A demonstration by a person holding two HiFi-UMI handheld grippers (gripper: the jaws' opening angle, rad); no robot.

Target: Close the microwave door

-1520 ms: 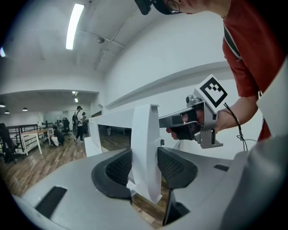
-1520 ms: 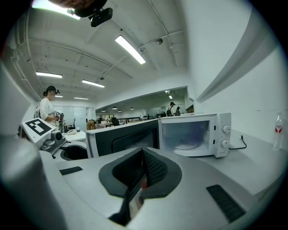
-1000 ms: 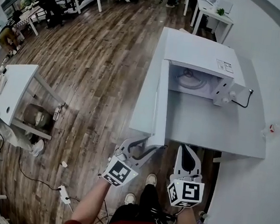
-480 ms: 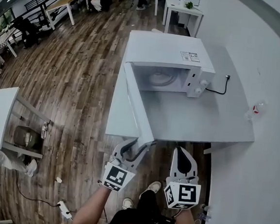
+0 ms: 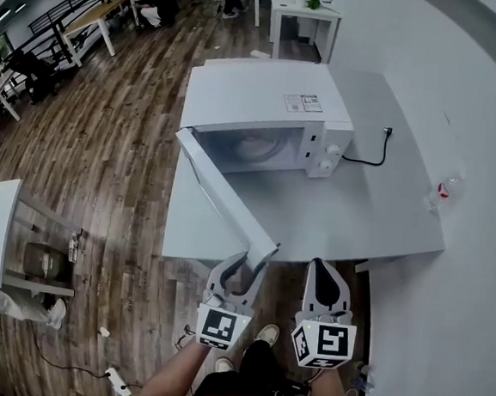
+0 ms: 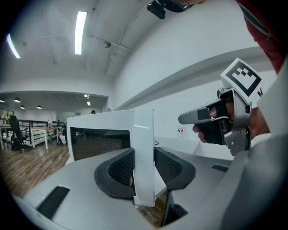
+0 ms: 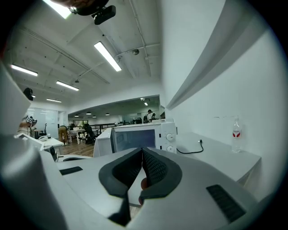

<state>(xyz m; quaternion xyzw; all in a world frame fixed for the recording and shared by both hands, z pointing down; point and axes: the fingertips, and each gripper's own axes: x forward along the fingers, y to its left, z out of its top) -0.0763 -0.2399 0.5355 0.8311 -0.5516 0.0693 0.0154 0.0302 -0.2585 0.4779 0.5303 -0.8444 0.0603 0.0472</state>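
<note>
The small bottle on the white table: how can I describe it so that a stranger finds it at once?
Find the white table beside the white wall, with the white microwave oven on it. Past the oven's black cable, near the table's right edge, stands a small clear plastic bottle, alone; its red label sets it apart.

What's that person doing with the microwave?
A person is shutting a microwave on a white table. The left gripper has the free edge of the microwave door between its jaws, which have just been closing onto it. The door stands about half open. The right gripper is shut, empty and hangs beside the left one.
</note>
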